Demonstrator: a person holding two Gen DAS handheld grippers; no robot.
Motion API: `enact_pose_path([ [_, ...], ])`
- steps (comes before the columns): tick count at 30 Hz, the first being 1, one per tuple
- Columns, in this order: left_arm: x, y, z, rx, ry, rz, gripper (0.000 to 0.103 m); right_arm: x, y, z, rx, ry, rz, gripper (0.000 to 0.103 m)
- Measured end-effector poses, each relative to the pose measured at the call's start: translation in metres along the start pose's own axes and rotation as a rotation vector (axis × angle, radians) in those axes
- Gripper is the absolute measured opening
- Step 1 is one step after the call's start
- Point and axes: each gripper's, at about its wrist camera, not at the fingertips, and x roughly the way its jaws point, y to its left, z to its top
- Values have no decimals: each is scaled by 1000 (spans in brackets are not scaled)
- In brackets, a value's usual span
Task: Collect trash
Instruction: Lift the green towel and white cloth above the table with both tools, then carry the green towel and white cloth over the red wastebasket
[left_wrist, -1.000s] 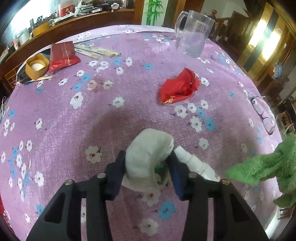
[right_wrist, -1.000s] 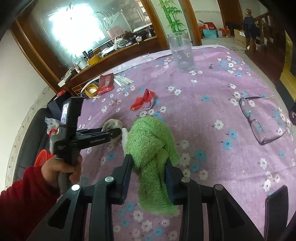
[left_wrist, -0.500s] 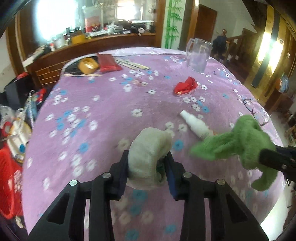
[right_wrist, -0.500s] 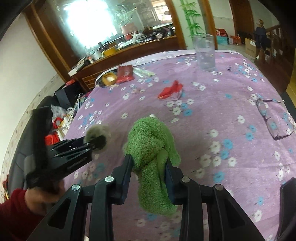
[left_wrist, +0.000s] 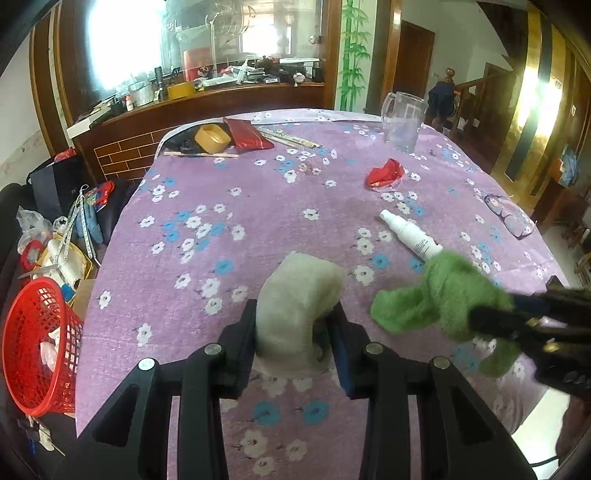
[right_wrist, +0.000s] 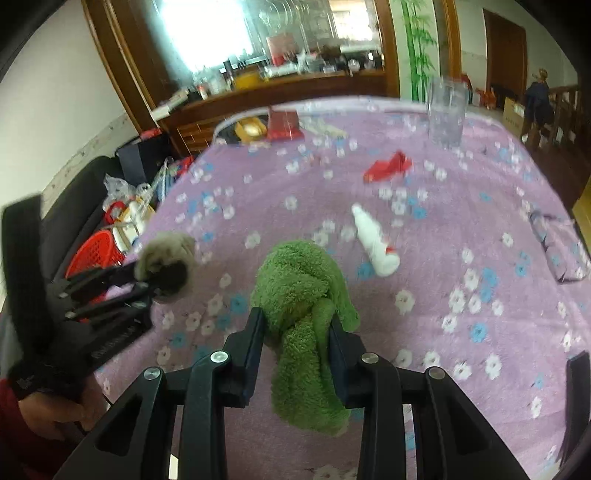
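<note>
Two handheld grippers hover above a purple floral tablecloth (left_wrist: 258, 192). The left gripper (left_wrist: 295, 332) pinches a pale grey wad, possibly a crumpled tissue (left_wrist: 299, 295), lifted off the cloth. The right gripper (right_wrist: 295, 332) clamps a green terry cloth (right_wrist: 303, 295). A red wrapper (left_wrist: 384, 173) and a white spray bottle (left_wrist: 410, 232) lie on the table. A red mesh basket (left_wrist: 37, 343) sits beside the table's left edge.

Table (left_wrist: 258, 206) wore a purple floral cloth. Behind it stood a wood counter (left_wrist: 207, 107) under a glaring window (left_wrist: 122, 48). Right of table: wooden door (left_wrist: 415, 62), stair rail (left_wrist: 480, 96). Left: white wall (right_wrist: 48, 110).
</note>
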Motion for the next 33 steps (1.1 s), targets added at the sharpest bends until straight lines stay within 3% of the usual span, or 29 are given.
enact_pose_path([
  [5, 0, 7, -4, 6, 14, -6, 35, 34, -9, -17, 34, 113, -8, 37],
  [8, -1, 9, -6, 6, 11, -7, 35, 43, -10, -23, 43, 140, -22, 43],
  [10, -2, 12, -8, 4, 13, -9, 35, 47, -6, -24, 23, 147, -33, 57],
  [12, -4, 14, -10, 6, 11, -9, 35, 49, 0, -23, -1, 148, -58, 59],
  [17, -7, 21, -15, 3, 6, -7, 36, 60, -1, -26, 6, 171, -102, 59],
  [23, -13, 25, -16, 0, -5, -1, 36, 58, 0, -25, 16, 154, -108, 44],
  [33, -28, 39, -12, -23, -52, 10, 36, 14, 40, 2, -65, -10, -97, 42],
])
